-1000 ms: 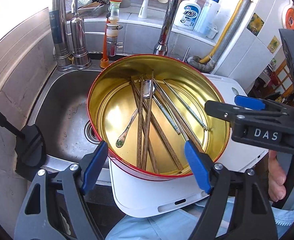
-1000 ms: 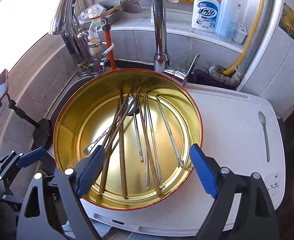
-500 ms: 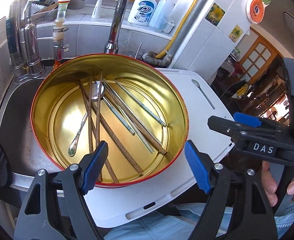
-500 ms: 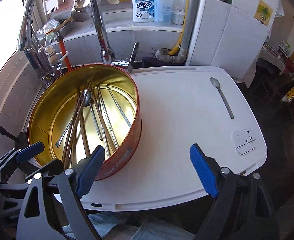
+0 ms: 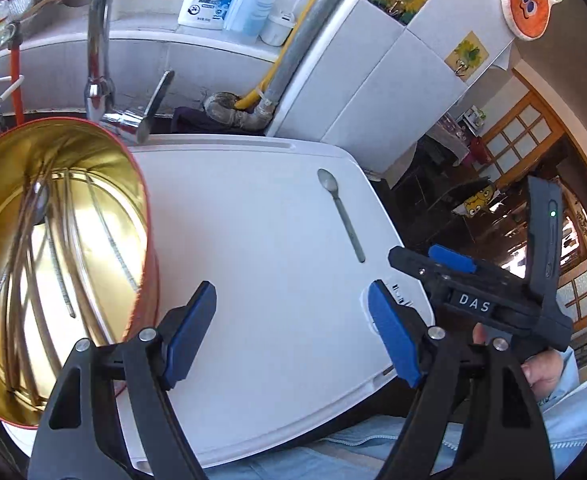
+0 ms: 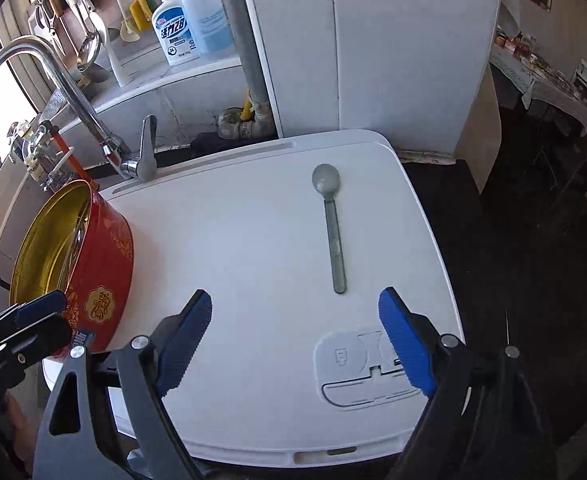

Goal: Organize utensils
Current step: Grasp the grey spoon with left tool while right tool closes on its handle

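A grey metal spoon (image 6: pixel 330 220) lies alone on the white board (image 6: pixel 245 264), bowl away from me; it also shows in the left wrist view (image 5: pixel 341 216). A round red tin with a gold inside (image 5: pixel 105 184) stands at the board's left end and holds several chopsticks (image 5: pixel 25 280) and a spoon (image 5: pixel 37 204). The tin also shows in the right wrist view (image 6: pixel 97 264). My right gripper (image 6: pixel 293 340) is open and empty, just short of the spoon's handle end. My left gripper (image 5: pixel 293 328) is open and empty over the board, right of the tin.
A chrome tap (image 6: pixel 69 92) rises behind the tin over the sink. Soap bottles (image 6: pixel 173 32) stand on the back ledge. A white cabinet (image 6: pixel 373 48) and a grey pipe (image 6: pixel 241 40) stand behind the board. The board's right edge drops to a dark floor (image 6: pixel 533 240).
Both grippers have swung right, away from above the tin and over the white board. The lone spoon now lies straight ahead of the right gripper. Both stay open.
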Tool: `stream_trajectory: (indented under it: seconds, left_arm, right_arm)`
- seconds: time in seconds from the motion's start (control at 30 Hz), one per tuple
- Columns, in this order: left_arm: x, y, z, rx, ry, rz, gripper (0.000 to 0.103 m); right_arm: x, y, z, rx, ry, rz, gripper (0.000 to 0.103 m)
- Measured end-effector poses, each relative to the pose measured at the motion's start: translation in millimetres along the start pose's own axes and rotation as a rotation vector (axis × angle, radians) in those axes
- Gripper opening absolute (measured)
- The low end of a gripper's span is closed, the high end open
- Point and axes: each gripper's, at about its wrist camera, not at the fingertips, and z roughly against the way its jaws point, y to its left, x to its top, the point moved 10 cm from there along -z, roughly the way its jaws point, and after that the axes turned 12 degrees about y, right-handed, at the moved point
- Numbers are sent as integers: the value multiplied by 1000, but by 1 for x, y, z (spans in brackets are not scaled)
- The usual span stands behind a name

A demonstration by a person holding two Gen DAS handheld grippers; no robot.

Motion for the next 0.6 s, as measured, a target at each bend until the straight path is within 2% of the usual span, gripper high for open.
stream_trajectory:
  seconds: [0.07, 0.2, 0.43, 0.5, 0.6]
  left_arm:
    - [17, -16, -25, 8, 52, 23, 77]
    - [51, -31, -59, 21, 102, 52, 77]
    - [106, -45, -128, 5, 201, -47, 77]
    - [119, -47, -148, -12, 228, -66, 77]
    - [129, -49, -174, -32, 270, -89, 77]
  right_arm:
    - [5, -21, -10, 3, 27, 43, 83]
    - [12, -37, -29, 59, 69, 77, 78]
    - [23, -44, -57, 73, 54, 89, 76]
    - [26, -39, -66, 49, 49, 113, 75]
    - [31, -36, -76, -34, 25, 144, 72]
